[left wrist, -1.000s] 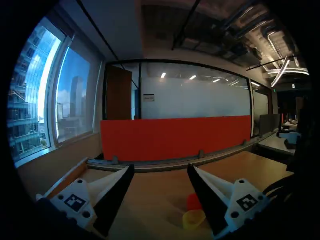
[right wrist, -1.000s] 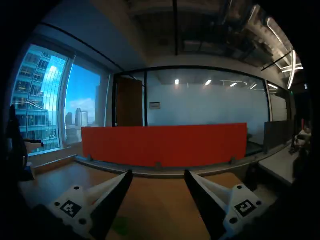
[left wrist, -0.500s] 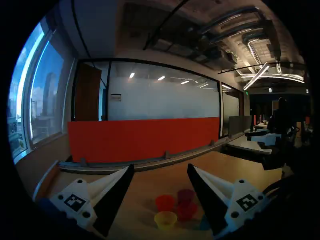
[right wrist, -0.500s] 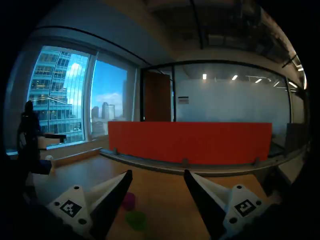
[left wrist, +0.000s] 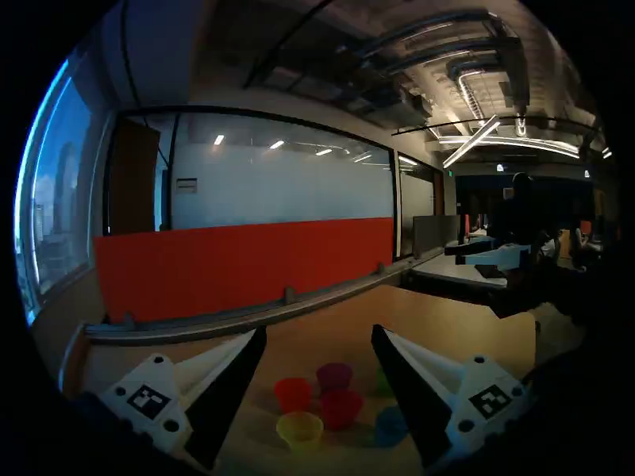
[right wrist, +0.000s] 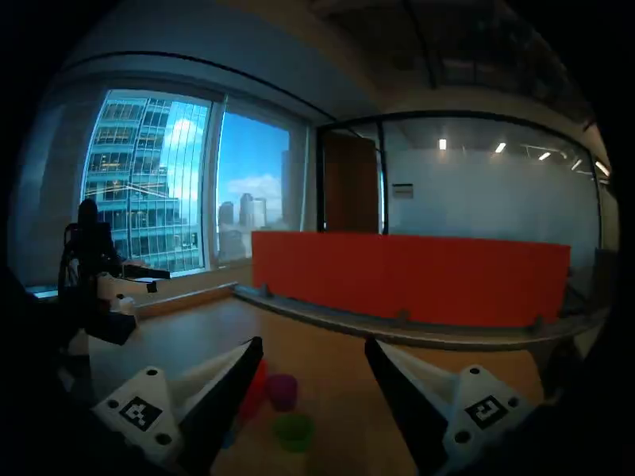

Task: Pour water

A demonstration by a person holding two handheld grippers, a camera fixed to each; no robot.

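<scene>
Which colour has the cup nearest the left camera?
The cup is yellow; best in left gripper view.

Pretty much just a light wooden desk (left wrist: 444, 325) carrying a tight little bunch of small plastic cups. In the left gripper view: orange cup (left wrist: 293, 392) and purple cup (left wrist: 334, 374) at the back, red cup (left wrist: 340, 406) just in front of the purple one, yellow cup (left wrist: 299, 429) nearest, blue cup (left wrist: 390, 422) off to the right. Over in the right gripper view, also a green cup (right wrist: 294, 431) near the purple one. All upright, far as visible.
</scene>
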